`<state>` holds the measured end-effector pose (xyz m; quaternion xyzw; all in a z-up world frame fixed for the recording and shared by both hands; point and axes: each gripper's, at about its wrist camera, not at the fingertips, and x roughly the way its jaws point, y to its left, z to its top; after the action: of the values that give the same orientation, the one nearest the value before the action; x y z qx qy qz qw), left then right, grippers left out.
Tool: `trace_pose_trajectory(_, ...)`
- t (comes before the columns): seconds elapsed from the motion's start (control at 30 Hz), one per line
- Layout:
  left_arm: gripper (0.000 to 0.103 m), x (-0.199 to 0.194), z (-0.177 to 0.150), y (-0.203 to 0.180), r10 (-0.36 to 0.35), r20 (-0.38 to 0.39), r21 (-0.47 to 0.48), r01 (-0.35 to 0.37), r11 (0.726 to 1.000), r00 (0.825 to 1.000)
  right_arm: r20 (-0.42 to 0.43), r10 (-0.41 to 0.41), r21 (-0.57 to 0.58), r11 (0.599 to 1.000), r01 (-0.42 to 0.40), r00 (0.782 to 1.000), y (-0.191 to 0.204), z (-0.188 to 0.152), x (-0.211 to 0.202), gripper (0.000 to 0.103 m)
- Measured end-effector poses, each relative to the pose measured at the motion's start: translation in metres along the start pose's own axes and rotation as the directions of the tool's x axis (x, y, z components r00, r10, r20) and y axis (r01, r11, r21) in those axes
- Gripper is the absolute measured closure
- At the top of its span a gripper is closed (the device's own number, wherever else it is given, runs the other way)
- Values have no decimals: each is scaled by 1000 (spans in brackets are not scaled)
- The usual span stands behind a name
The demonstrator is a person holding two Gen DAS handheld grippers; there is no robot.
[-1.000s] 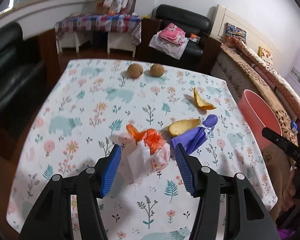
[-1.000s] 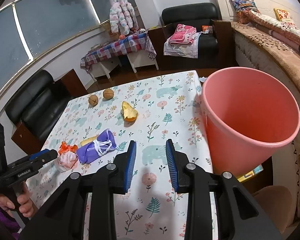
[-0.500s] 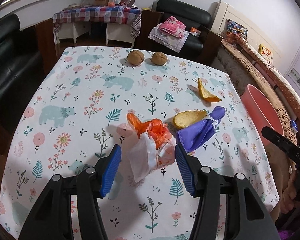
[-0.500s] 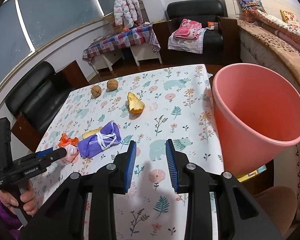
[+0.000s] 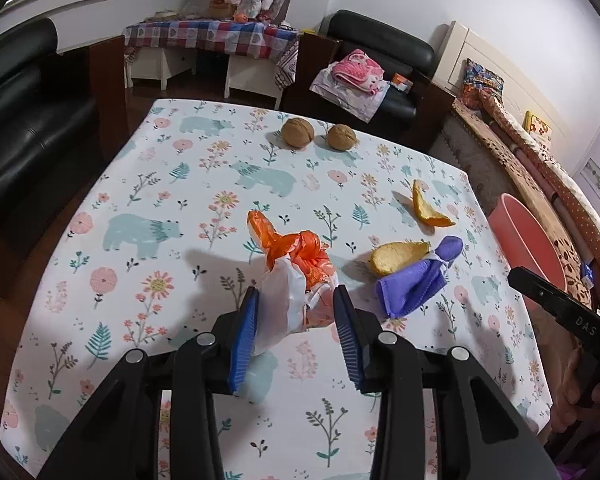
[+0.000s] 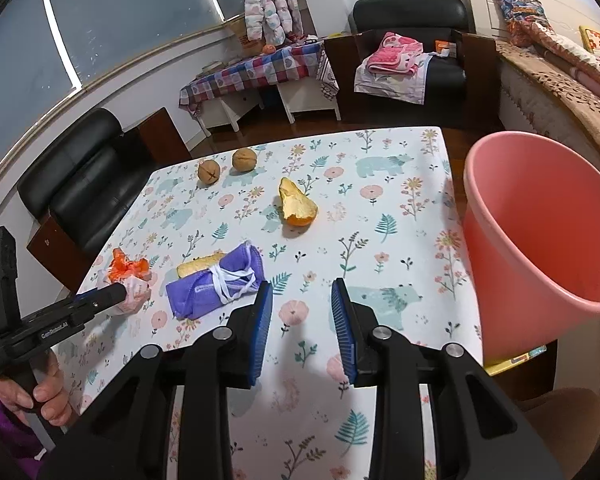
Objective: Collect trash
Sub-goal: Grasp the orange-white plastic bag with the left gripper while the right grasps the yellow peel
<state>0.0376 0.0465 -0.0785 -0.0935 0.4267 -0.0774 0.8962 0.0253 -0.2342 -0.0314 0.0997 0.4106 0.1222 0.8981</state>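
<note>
- Orange-and-white knotted plastic bag [image 5: 296, 280] lies toward the near edge of the table [image 5: 148, 184], its white part between the spread blue pads of my left gripper [image 5: 296, 328]; the jaws bracket it but have not pressed in.
- Just right of the bag lie a yellow peel piece [image 5: 396, 258] and a rolled purple cloth [image 5: 418, 282], touching each other.
- Farther right, near the table's right edge, a second orange peel [image 5: 430, 210] stands apart; two walnuts [image 5: 319, 135] wait by the far edge.
- My right gripper [image 6: 302, 312] hangs released and empty over the near right part of the table.
- Beyond the right edge stands the pink bucket [image 6: 540, 248], mouth open and nothing visible inside.
- I judge this as the first pickup: next I should close the left jaws on the bag, gently since it will crumple, then lift and carry it across to the bucket.
</note>
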Motion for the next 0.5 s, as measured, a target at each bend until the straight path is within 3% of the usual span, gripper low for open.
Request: trace_pose_trajectory(0.5,66,3,3,8,13,8,-19,-13,1000,1000,-11,7,-40,999,-7,1000,8,39,46,72)
